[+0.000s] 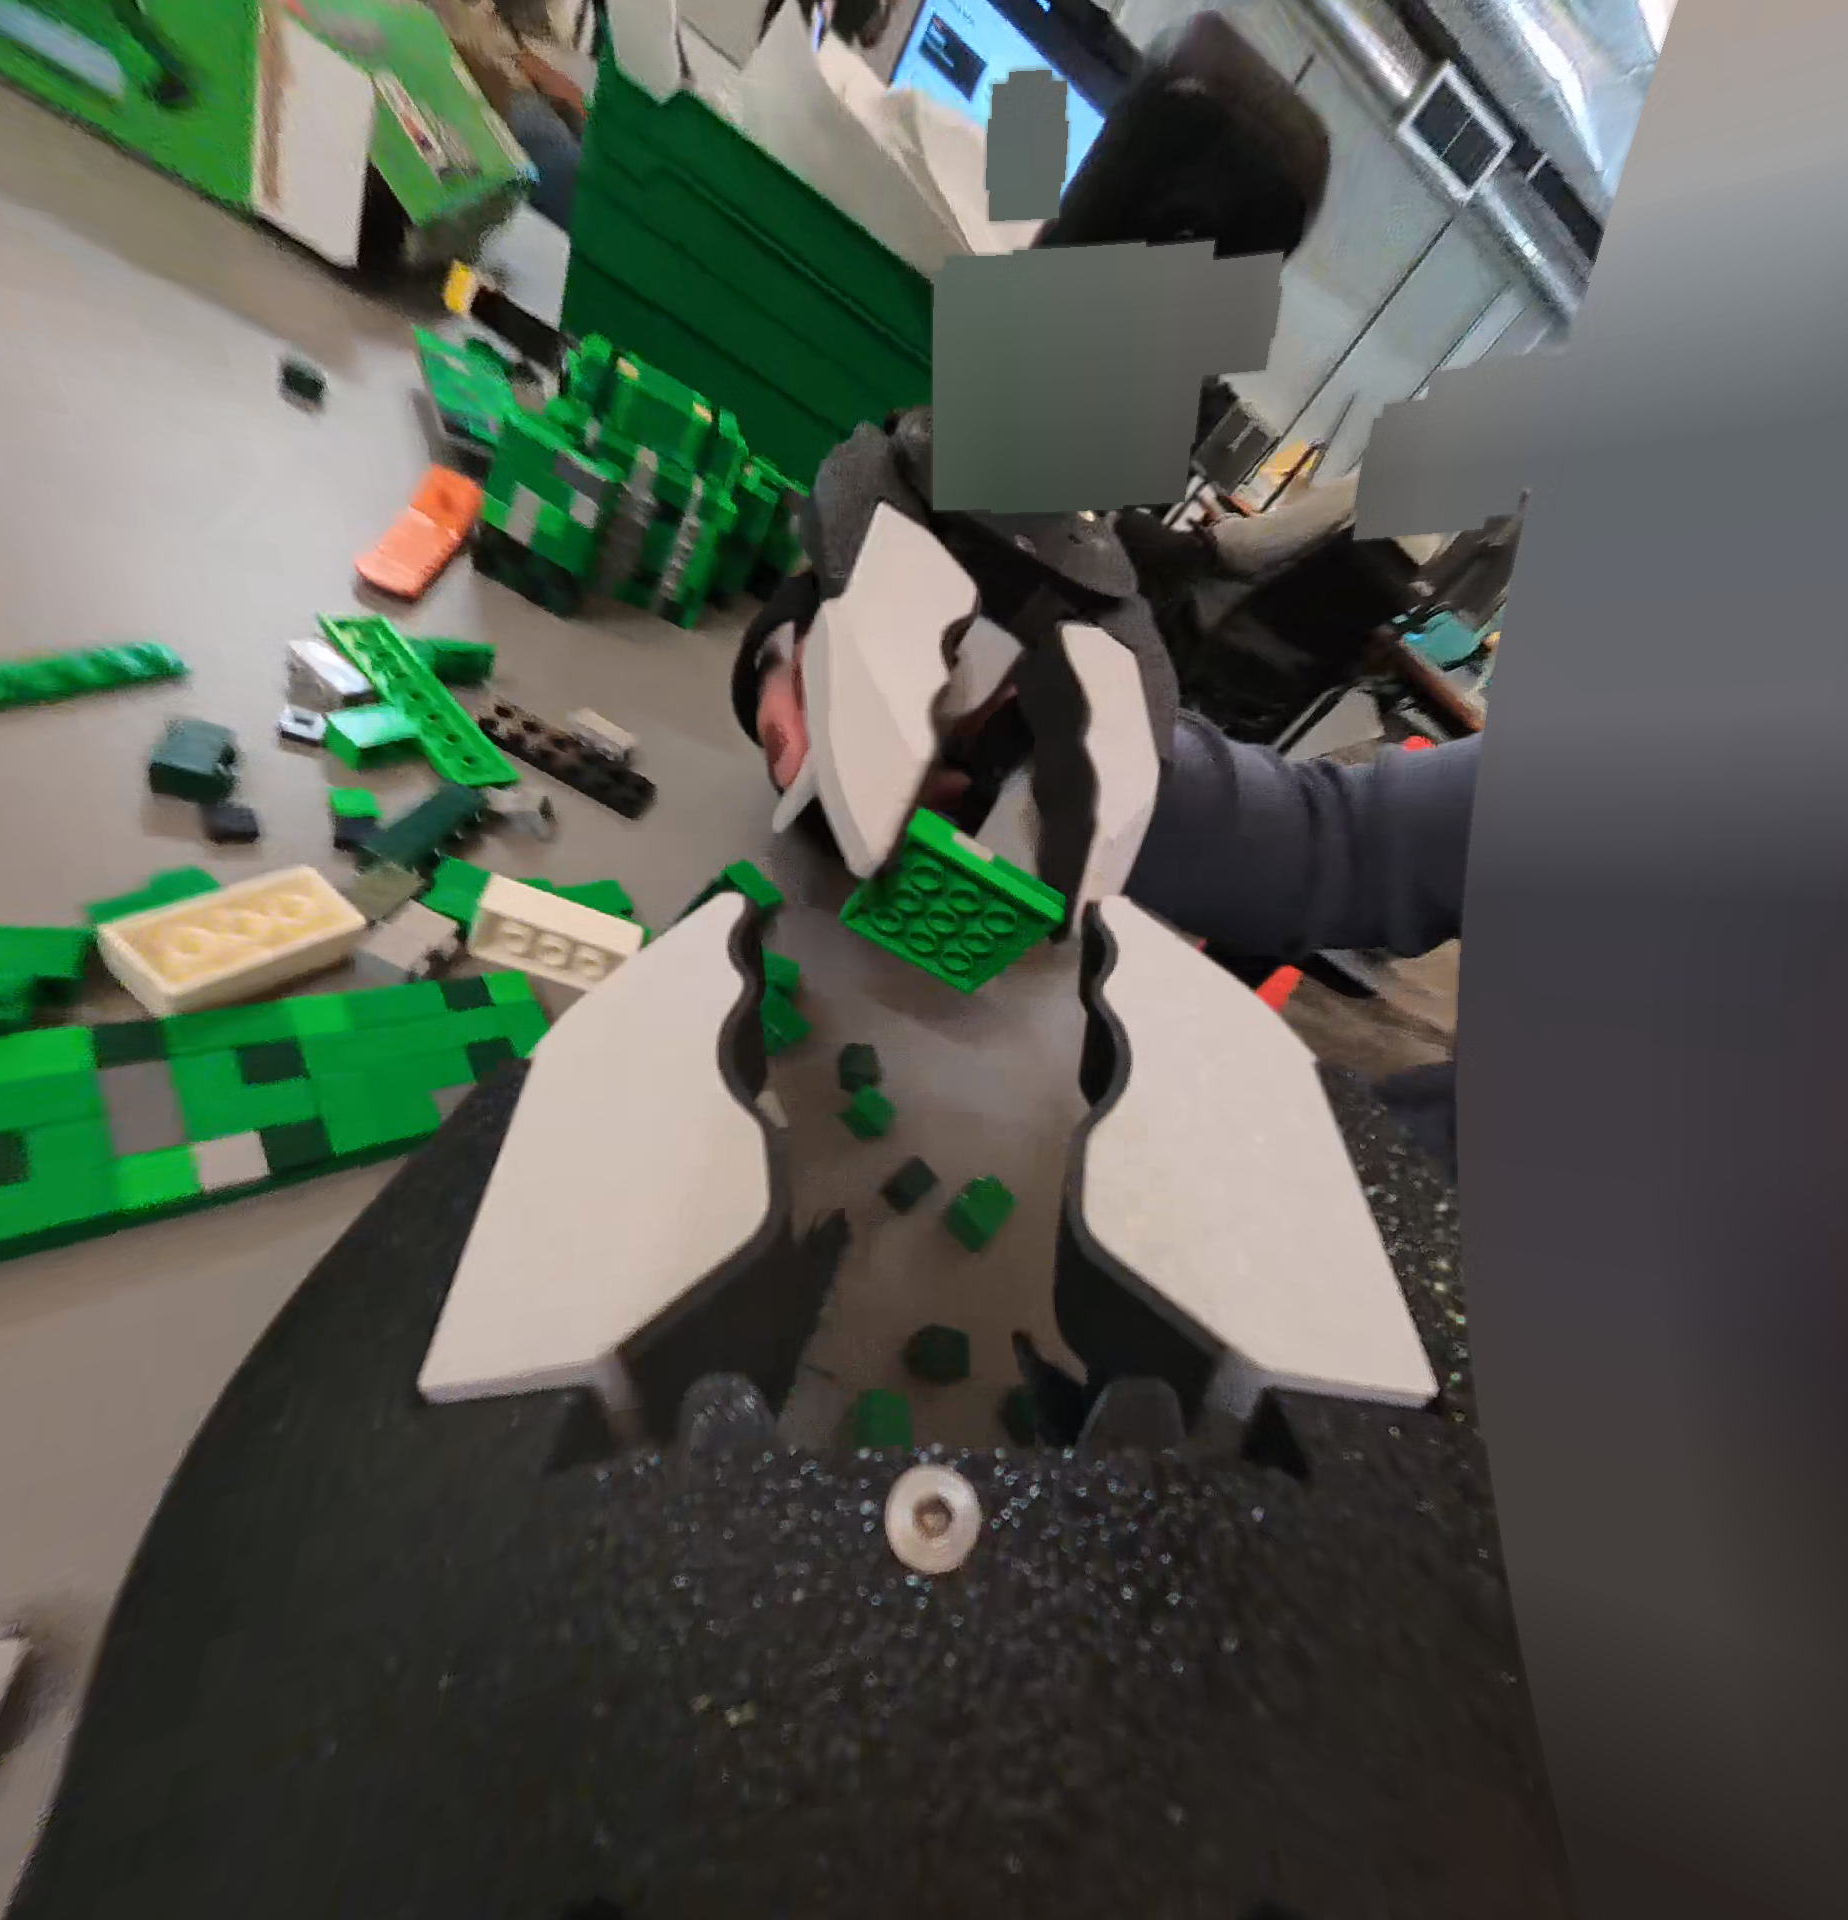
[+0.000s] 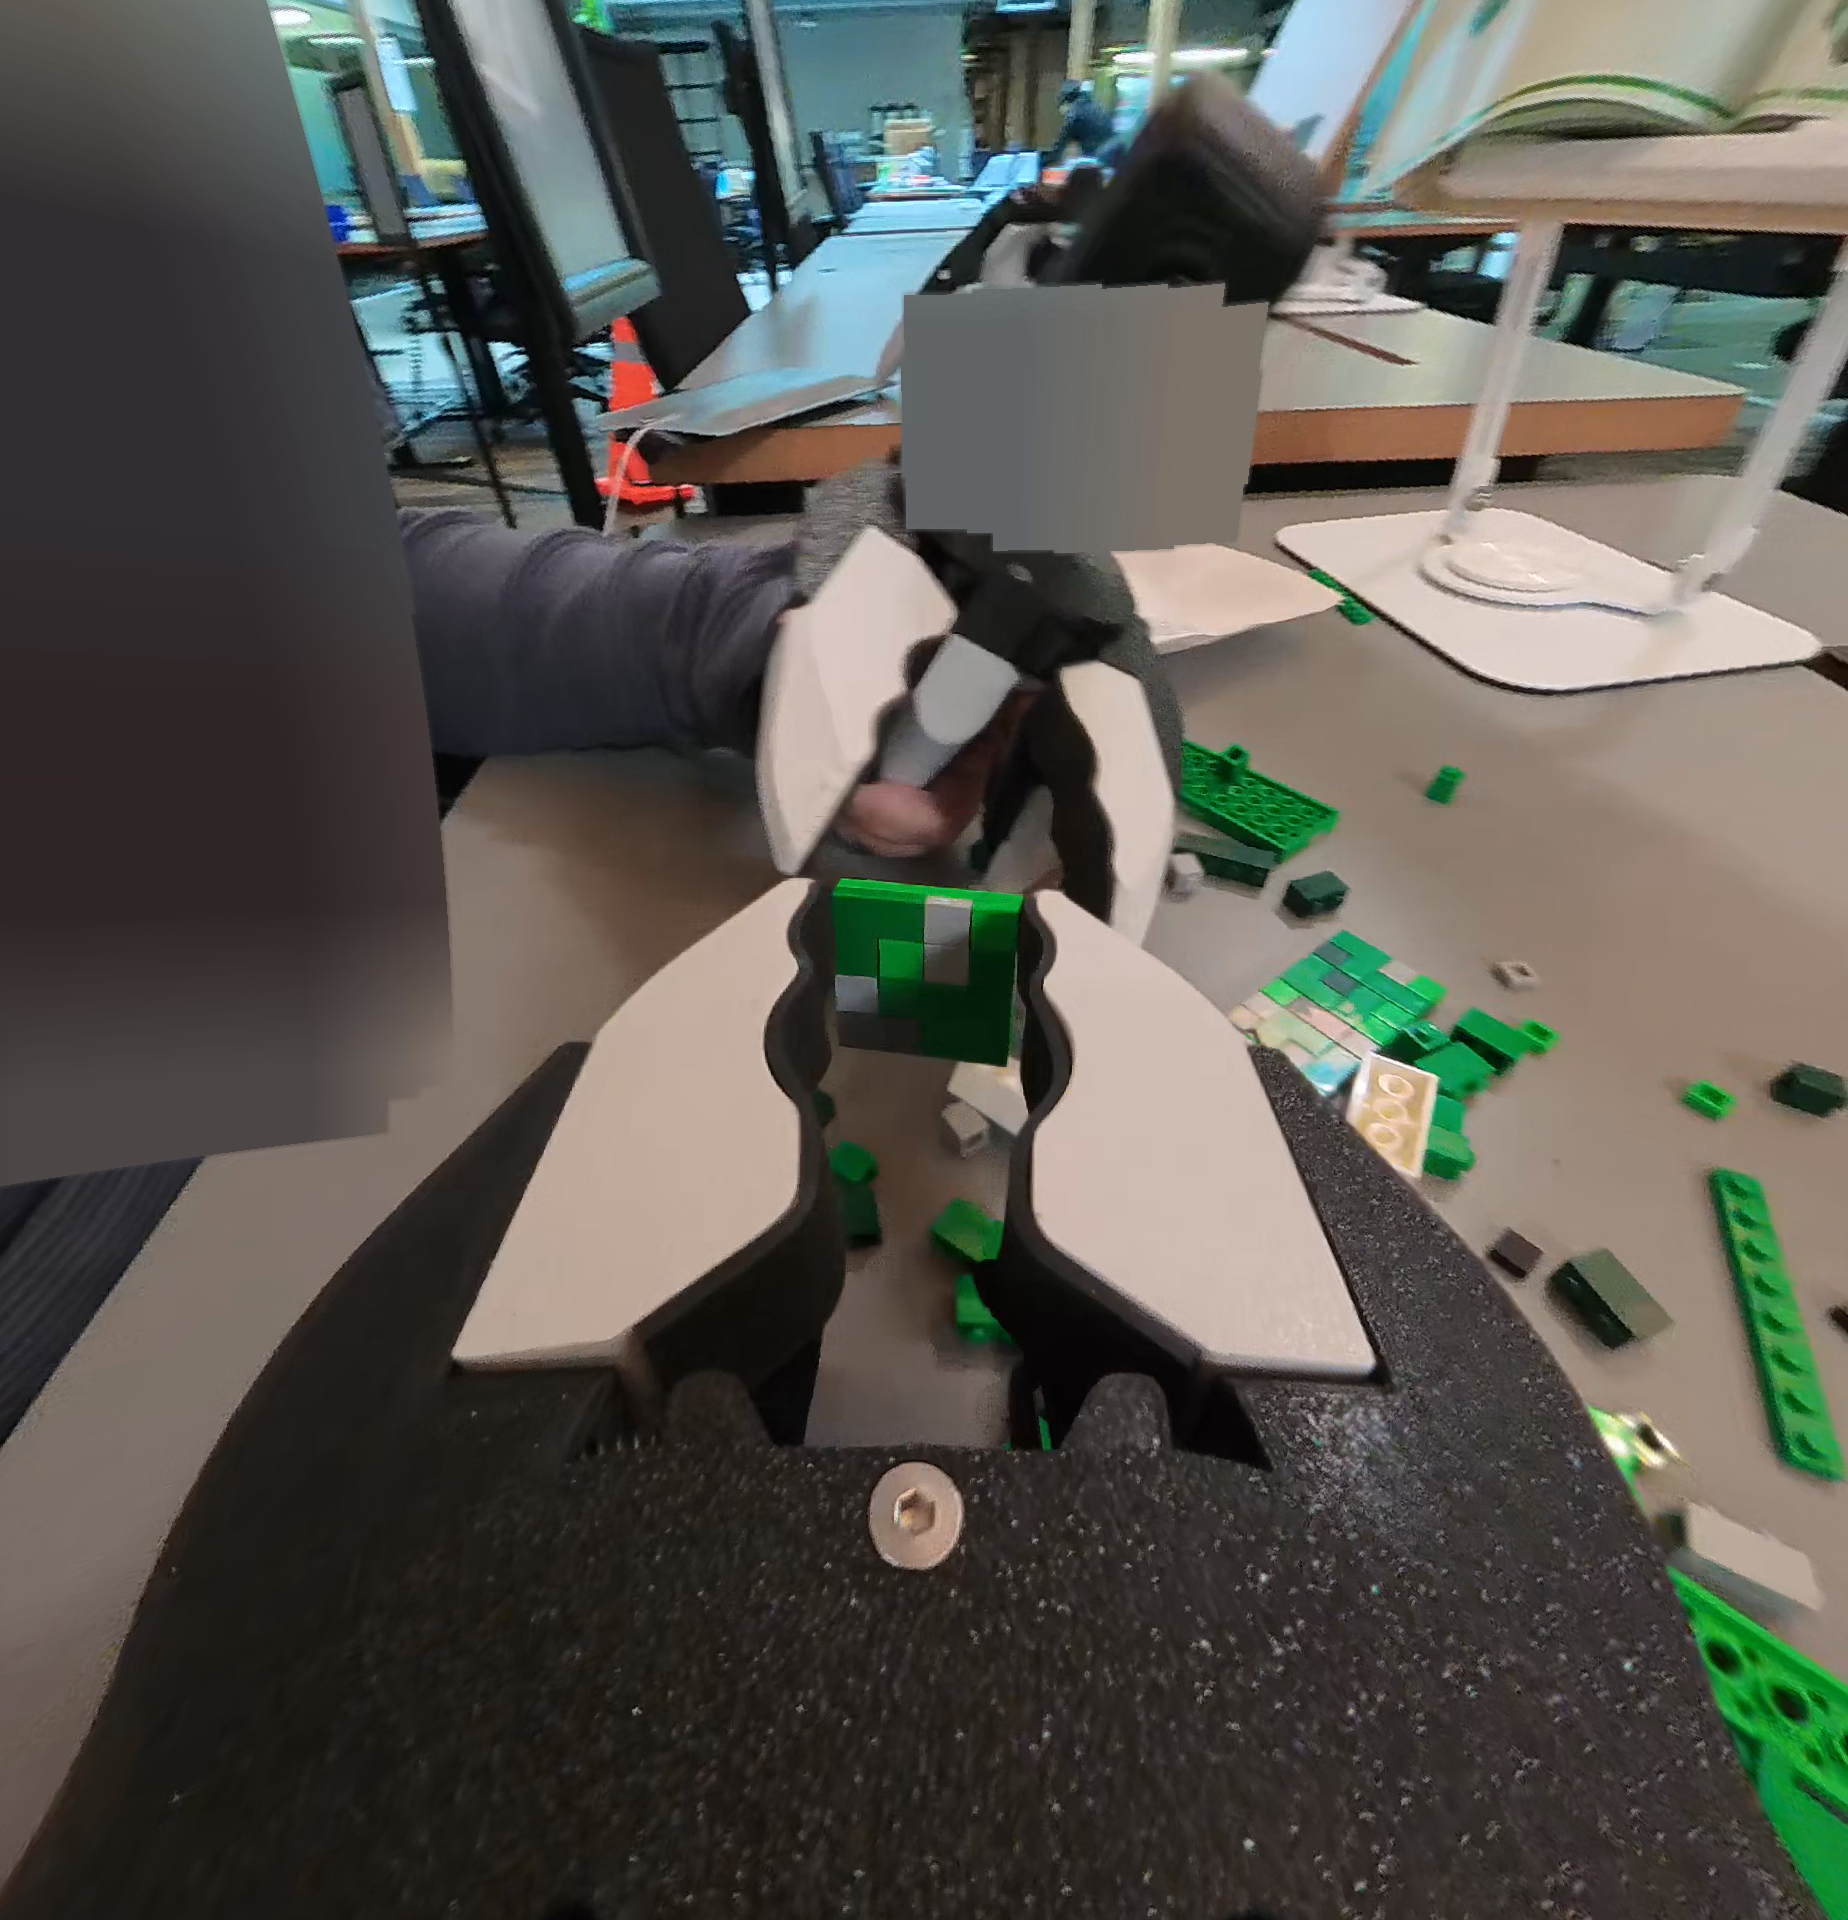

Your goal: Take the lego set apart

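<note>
A small square green plate [image 2: 925,977] topped with green, grey and white tiles is clamped between the fingertips of my right gripper [image 2: 920,909], held above the grey table [image 2: 608,935]. In the left wrist view its studless underside [image 1: 951,925] shows, pinched by my right gripper [image 1: 977,873] coming from the far side. My left gripper [image 1: 925,914] is open and empty, its fingertips on either side of the plate's near edge without touching it. It faces the right gripper, and shows open in the right wrist view [image 2: 961,831].
A part-built green model [image 1: 629,488] stands behind, beside an orange brick separator [image 1: 421,530] and a green box [image 1: 733,270]. A flat tiled panel [image 1: 224,1101], white bricks [image 1: 229,935], long plates [image 2: 1777,1320] and several small loose pieces litter the table. A white stand base [image 2: 1543,603] sits far right. Left and right tips are no more than a few centimetres apart.
</note>
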